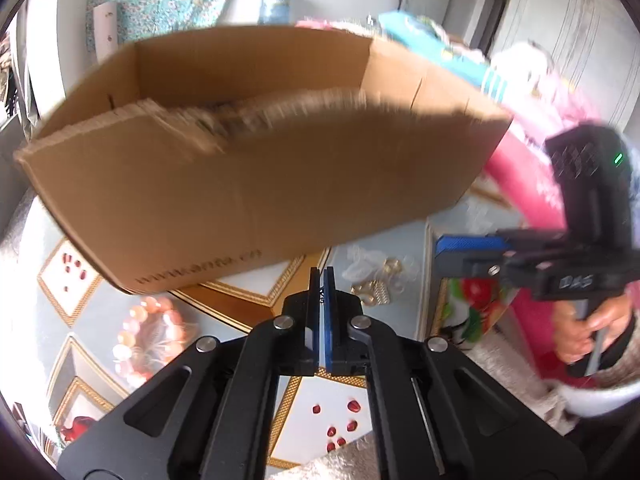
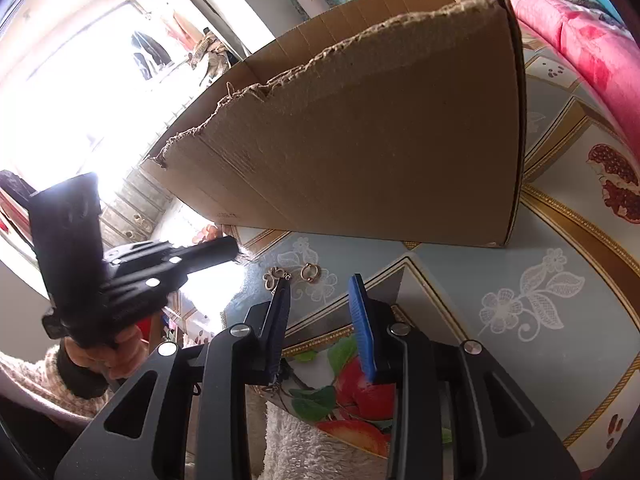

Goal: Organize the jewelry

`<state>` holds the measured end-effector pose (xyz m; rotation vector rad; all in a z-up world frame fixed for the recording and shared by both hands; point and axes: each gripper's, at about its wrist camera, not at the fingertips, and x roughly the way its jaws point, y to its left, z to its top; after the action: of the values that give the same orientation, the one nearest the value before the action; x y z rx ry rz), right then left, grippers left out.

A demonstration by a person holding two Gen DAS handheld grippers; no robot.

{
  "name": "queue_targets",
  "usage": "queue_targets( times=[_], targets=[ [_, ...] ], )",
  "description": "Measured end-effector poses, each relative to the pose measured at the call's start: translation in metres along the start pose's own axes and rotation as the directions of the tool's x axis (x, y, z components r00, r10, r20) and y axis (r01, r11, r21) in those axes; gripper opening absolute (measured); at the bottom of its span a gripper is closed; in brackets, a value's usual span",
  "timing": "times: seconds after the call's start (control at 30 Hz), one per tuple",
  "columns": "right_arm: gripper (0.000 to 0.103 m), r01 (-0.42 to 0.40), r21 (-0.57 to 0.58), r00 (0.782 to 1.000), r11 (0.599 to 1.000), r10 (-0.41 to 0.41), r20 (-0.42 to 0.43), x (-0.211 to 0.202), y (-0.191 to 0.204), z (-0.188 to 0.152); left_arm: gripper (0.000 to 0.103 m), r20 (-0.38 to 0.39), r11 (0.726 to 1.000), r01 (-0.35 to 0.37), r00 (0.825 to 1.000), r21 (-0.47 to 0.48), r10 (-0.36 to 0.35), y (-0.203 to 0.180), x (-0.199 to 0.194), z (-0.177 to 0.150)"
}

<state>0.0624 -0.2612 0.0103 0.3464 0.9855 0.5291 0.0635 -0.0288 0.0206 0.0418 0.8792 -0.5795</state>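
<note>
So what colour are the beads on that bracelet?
Pinkish-orange, translucent beads on the bracelet; left wrist view shows them.

i count one cardboard box (image 1: 248, 184), one pink bead bracelet (image 1: 150, 340), two gold earrings, a heart one (image 2: 275, 276) and a hoop (image 2: 307, 272), and my two claws.

Cardboard box (image 1: 256, 168) stands on the patterned tablecloth (image 2: 540, 280), open at the top with a ragged near rim, and walls off the far side of the table. Pink bedding (image 2: 592, 40) crowds the box's right end.

Bare cloth lies in front of the box, between it and both grippers. On that strip: gold earrings (image 2: 294, 274) just ahead of the right gripper (image 2: 320, 292), and a pink bead bracelet (image 1: 150, 338) left of the left gripper (image 1: 323, 276).

Left gripper's fingers are pressed together, nothing between them. Right gripper's fingers stand parted with clear cloth in the gap.
</note>
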Motion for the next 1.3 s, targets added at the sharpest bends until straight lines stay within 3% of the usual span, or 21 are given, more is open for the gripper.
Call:
queue_targets(
  times=[0.27, 0.47, 0.7, 0.83, 0.9, 1.0, 1.13, 1.17, 1.3],
  targets=[
    [0.030, 0.080, -0.185, 0.997, 0.979, -0.074, 0.035, 0.002, 0.027, 0.003, 0.001, 0.082, 1.000, 0.006, 0.997, -0.014, -0.005, 0.002, -0.025, 0.006],
    [0.024, 0.143, -0.343, 0.990, 0.928, -0.141, 0.031, 0.015, 0.045, 0.005, 0.001, 0.077, 1.000, 0.017, 0.997, -0.018, -0.016, 0.005, -0.026, 0.003],
    [0.024, 0.149, -0.446, 0.986, 0.882, -0.168, -0.003, 0.034, 0.057, 0.011, 0.001, 0.069, 0.999, 0.022, 0.997, -0.039, -0.019, 0.012, -0.028, -0.001],
    [0.022, 0.160, -0.481, 0.982, 0.862, -0.187, -0.008, 0.043, 0.064, 0.012, 0.001, 0.062, 0.998, 0.016, 0.998, -0.059, -0.012, 0.017, -0.026, -0.003],
    [0.012, 0.151, -0.480, 0.983, 0.864, -0.181, -0.018, 0.041, 0.058, 0.010, 0.001, 0.059, 0.998, 0.016, 0.998, -0.068, -0.012, 0.021, -0.024, -0.002],
    [0.011, 0.152, -0.479, 0.982, 0.864, -0.186, -0.025, 0.045, 0.064, 0.014, 0.001, 0.062, 0.997, 0.015, 0.998, -0.075, -0.010, 0.022, -0.024, -0.003],
    [0.010, 0.150, -0.453, 0.984, 0.879, -0.178, -0.020, 0.044, 0.061, 0.015, 0.001, 0.067, 0.997, 0.017, 0.998, -0.073, -0.012, 0.021, -0.025, -0.003],
    [0.001, 0.149, -0.445, 0.984, 0.883, -0.176, -0.019, 0.043, 0.060, 0.016, 0.001, 0.068, 0.997, 0.019, 0.998, -0.071, -0.014, 0.021, -0.025, -0.004],
    [0.001, 0.153, -0.419, 0.984, 0.895, -0.177, -0.018, 0.040, 0.052, 0.017, 0.001, 0.071, 0.998, 0.020, 0.997, -0.063, -0.015, 0.020, -0.026, -0.004]
  ],
)
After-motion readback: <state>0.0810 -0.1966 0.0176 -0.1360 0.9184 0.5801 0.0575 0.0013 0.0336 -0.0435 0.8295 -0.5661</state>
